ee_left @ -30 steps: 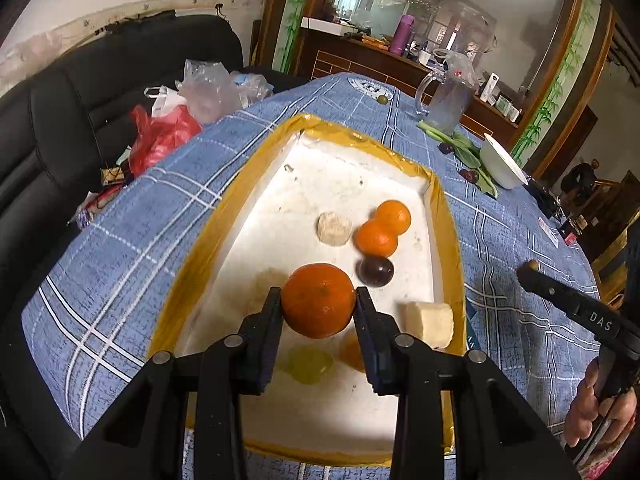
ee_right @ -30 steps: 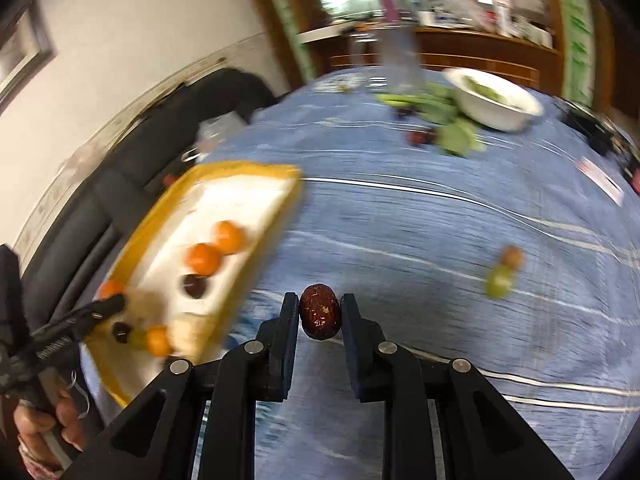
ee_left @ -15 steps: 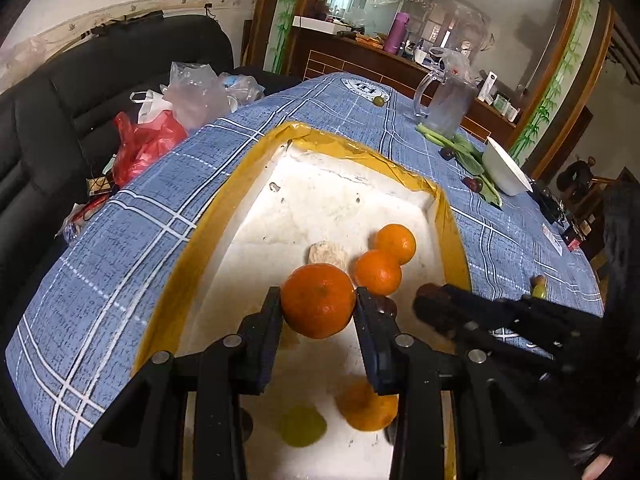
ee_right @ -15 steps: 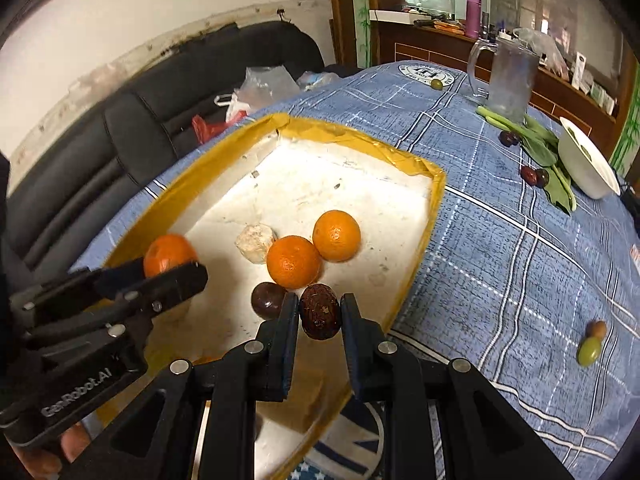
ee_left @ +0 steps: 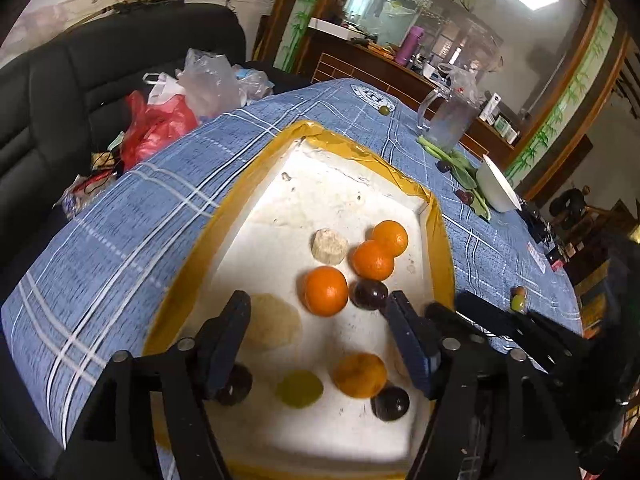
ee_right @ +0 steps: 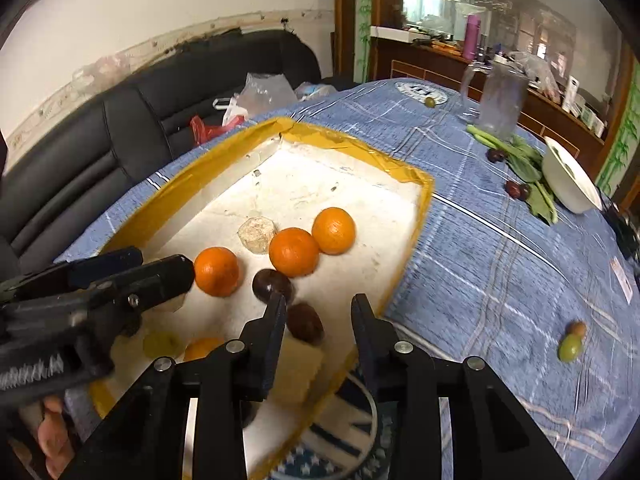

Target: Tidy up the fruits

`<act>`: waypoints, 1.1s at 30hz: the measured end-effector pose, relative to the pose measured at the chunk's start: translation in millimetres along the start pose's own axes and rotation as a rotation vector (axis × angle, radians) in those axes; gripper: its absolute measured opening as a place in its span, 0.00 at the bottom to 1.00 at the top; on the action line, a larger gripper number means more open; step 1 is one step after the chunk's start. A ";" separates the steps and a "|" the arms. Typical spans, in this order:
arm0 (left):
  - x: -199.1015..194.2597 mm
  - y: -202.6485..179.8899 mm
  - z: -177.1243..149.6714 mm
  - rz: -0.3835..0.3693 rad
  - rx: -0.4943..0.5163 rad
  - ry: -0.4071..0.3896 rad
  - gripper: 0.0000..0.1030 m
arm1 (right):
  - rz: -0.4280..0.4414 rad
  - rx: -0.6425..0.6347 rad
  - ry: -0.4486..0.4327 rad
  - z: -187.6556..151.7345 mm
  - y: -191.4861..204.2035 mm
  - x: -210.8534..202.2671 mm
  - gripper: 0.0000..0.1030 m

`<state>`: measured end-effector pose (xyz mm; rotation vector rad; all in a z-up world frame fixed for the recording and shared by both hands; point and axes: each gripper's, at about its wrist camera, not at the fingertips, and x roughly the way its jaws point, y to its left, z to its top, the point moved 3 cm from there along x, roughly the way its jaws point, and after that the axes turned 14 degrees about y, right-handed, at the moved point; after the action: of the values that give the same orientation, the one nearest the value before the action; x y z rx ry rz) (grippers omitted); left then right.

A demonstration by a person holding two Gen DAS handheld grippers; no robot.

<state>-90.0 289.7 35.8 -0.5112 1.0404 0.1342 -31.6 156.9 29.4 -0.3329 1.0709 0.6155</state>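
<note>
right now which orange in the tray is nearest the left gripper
The lone orange just ahead of the opening left gripper, beside a dark plum. The other two oranges touch each other farther back.

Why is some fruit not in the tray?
A few pieces lie loose on the tablecloth: a green fruit and a small brown one beside it right of the tray, plus dark fruits near the white bowl.
</note>
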 end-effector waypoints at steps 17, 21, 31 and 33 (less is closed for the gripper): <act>-37.9 -100.4 -55.1 0.221 0.294 -0.162 0.79 | 0.010 0.316 -0.160 -97.8 -58.9 -80.6 0.61; -39.8 -116.1 -65.6 0.247 0.338 -0.166 0.80 | -0.007 0.336 -0.167 -109.4 -64.0 -86.8 0.61; -44.1 -124.5 -79.6 0.227 0.333 -0.147 0.80 | -0.008 0.382 -0.163 -131.1 -70.0 -95.4 0.61; -46.7 -126.1 -81.9 0.232 0.338 -0.155 0.80 | -0.007 0.384 -0.162 -132.3 -69.6 -95.9 0.62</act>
<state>-135.2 147.4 85.6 -0.0712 0.9434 0.1957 -115.2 1.9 52.4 0.0473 1.0058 0.4112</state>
